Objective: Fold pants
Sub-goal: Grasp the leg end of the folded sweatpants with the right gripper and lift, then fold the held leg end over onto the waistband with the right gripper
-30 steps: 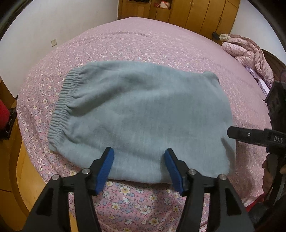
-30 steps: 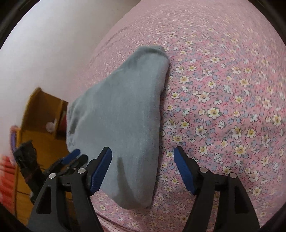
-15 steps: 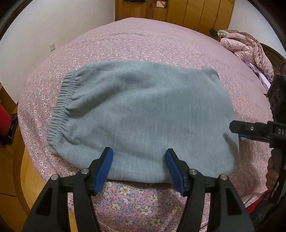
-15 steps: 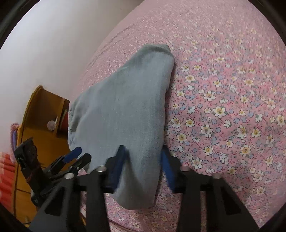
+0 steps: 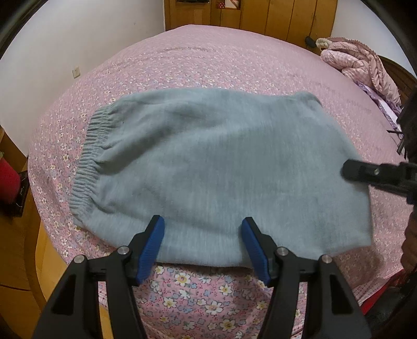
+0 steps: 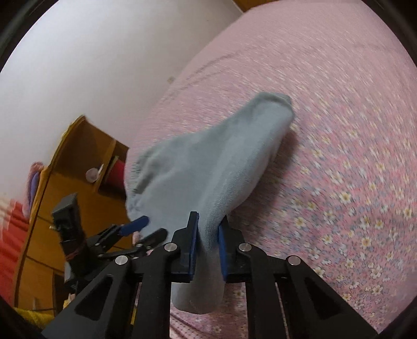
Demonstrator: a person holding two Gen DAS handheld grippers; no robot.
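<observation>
The grey folded pants (image 5: pixel 216 167) lie on the pink floral bed, elastic waistband (image 5: pixel 88 161) at the left. My left gripper (image 5: pixel 203 242) is open, its blue pads either side of the near edge of the pants. My right gripper (image 6: pixel 208 242) is shut on the right end of the pants (image 6: pixel 206 177) and lifts that end off the bed. It shows at the right of the left wrist view (image 5: pixel 375 174). The left gripper shows at the lower left of the right wrist view (image 6: pixel 146 232).
The pink floral bedspread (image 5: pixel 208 62) covers the whole bed. A pink quilted jacket (image 5: pixel 362 65) lies at the far right corner. Wooden wardrobe doors (image 5: pixel 260 13) stand behind the bed. A wooden nightstand (image 6: pixel 78 161) stands by the white wall, left of the bed.
My right gripper closed from wide open onto the right end of the pants and raised it. My left gripper stayed open at the near edge.
</observation>
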